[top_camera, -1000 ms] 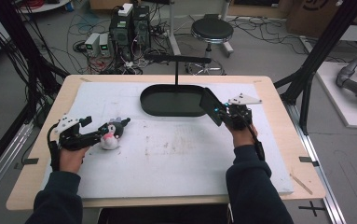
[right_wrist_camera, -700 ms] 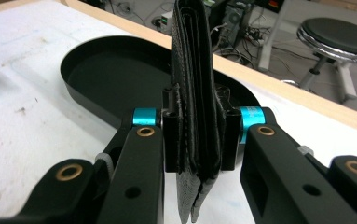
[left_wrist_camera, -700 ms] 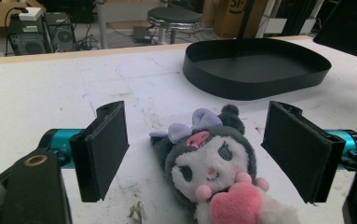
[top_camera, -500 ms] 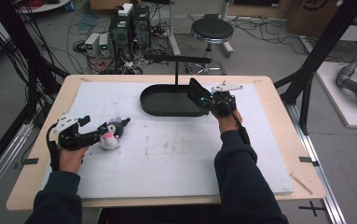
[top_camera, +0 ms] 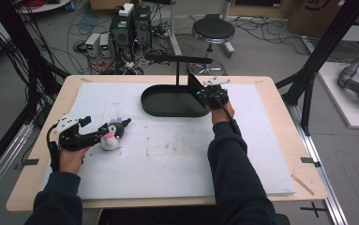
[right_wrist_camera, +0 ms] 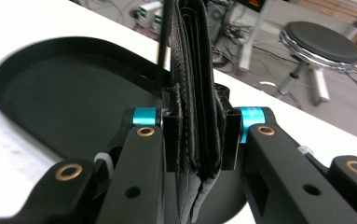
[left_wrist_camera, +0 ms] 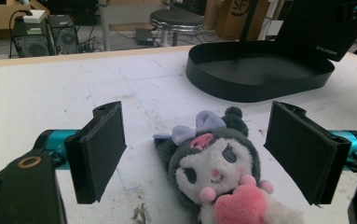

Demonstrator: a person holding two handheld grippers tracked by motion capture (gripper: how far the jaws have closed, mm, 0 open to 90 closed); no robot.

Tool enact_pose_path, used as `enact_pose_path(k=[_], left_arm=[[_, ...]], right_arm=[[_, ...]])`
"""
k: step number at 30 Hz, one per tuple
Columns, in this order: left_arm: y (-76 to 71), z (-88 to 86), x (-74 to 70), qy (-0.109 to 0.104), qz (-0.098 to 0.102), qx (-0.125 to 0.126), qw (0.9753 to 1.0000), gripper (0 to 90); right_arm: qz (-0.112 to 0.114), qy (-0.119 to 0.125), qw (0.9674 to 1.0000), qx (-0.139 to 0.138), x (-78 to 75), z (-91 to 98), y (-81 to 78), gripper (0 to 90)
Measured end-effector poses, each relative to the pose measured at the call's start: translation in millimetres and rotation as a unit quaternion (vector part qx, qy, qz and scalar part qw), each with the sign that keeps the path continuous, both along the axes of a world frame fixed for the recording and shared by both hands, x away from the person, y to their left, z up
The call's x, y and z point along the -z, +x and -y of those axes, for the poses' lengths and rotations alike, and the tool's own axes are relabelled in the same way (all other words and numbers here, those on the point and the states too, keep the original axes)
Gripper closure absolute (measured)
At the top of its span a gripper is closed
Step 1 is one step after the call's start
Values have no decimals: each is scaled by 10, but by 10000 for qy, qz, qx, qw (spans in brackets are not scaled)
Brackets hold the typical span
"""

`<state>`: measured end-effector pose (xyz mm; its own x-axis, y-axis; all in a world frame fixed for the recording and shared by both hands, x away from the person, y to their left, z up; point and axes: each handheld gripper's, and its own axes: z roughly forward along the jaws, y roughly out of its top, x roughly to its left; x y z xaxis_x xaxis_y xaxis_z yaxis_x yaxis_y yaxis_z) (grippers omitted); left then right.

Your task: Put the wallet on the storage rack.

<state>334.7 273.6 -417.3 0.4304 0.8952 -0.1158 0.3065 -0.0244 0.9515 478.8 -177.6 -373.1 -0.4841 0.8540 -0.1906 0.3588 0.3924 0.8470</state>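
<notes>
Folded black leather wallet [right_wrist_camera: 195,93], upright and clamped edgewise between right gripper [top_camera: 204,93] fingers, just above oval black metal tray [top_camera: 168,104]; left gripper [left_wrist_camera: 209,149] fingers spread, just opened, flanking untouched grey-white plush doll [left_wrist_camera: 213,172].

Black folded wallet [right_wrist_camera: 195,93], leather with stitched edges, held upright on edge above the near right rim of the black oval tray [top_camera: 168,101]. Plush toy [left_wrist_camera: 218,172], dark grey and white with a lilac bow and a pink heart, lying on its back on the white mat [top_camera: 168,150], left side
</notes>
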Motion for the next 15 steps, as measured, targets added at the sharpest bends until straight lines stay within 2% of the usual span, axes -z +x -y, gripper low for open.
enact_pose_path(k=[3,5,8,15], left_arm=[[4,0,3,4,5,7,10000,195],[7,0,5,12,-2,-2,10000,195],[9,0,7,6,1,-5,10000,195],[-2,2,-1,0,-3,-12,10000,195]], right_arm=[[-51,-192,9995,239,84,31,74,771],[51,-175,9994,304,107,52,110,769],[208,-344,9986,342,142,28,140,769],[334,-661,9964,406,199,-84,184,770]])
